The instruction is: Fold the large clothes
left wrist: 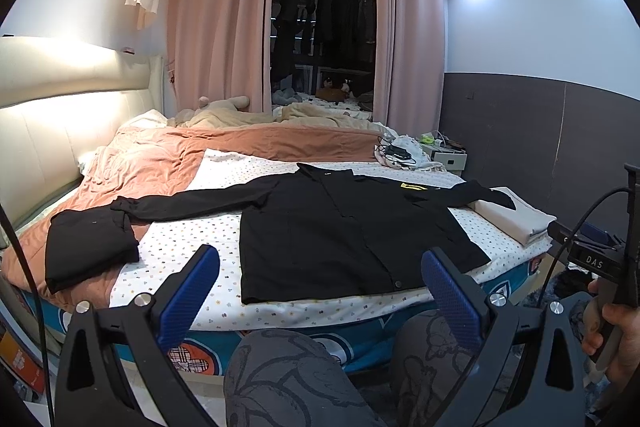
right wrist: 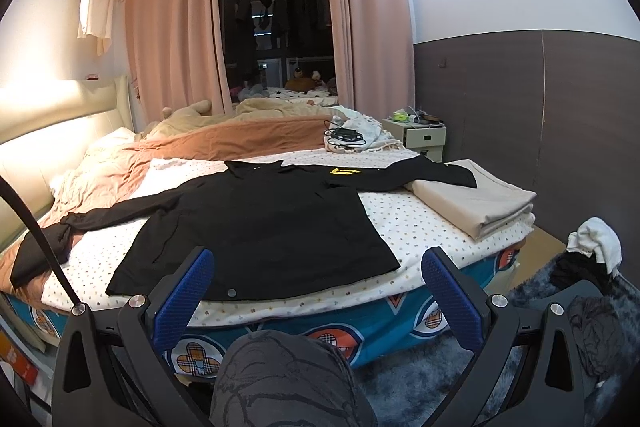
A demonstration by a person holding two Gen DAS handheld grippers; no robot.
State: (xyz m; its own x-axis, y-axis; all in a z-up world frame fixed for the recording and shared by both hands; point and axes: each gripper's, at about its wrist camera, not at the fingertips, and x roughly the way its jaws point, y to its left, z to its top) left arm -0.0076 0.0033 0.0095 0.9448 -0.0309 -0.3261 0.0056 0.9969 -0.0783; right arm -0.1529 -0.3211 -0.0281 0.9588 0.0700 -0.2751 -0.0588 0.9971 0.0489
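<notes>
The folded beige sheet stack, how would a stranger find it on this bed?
Start at the bed's dotted white sheet. The folded beige sheet stack sits at its right corner, under the black shirt's sleeve cuff. It alone is pale, plain and squarely folded.

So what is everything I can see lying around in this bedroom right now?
Black long-sleeved button shirt: one, black with a yellow mark, spread flat on the bed.
Folded black garment: one, black, near the bed's left side.
Folded beige cloth stack: one, beige, the bed's right corner, under a shirt sleeve.
Dotted white bedsheet: one, white, under the shirt.
Orange-pink quilt: one, pushed toward the headboard.
Pink curtains: two panels, flanking a dark window.
White bedside cabinet: one, right of the bed.
Left tool: one, blue pads, open, empty.
Right tool: one, blue pads, open, empty.
Person's patterned grey knee: below the tools.
</notes>
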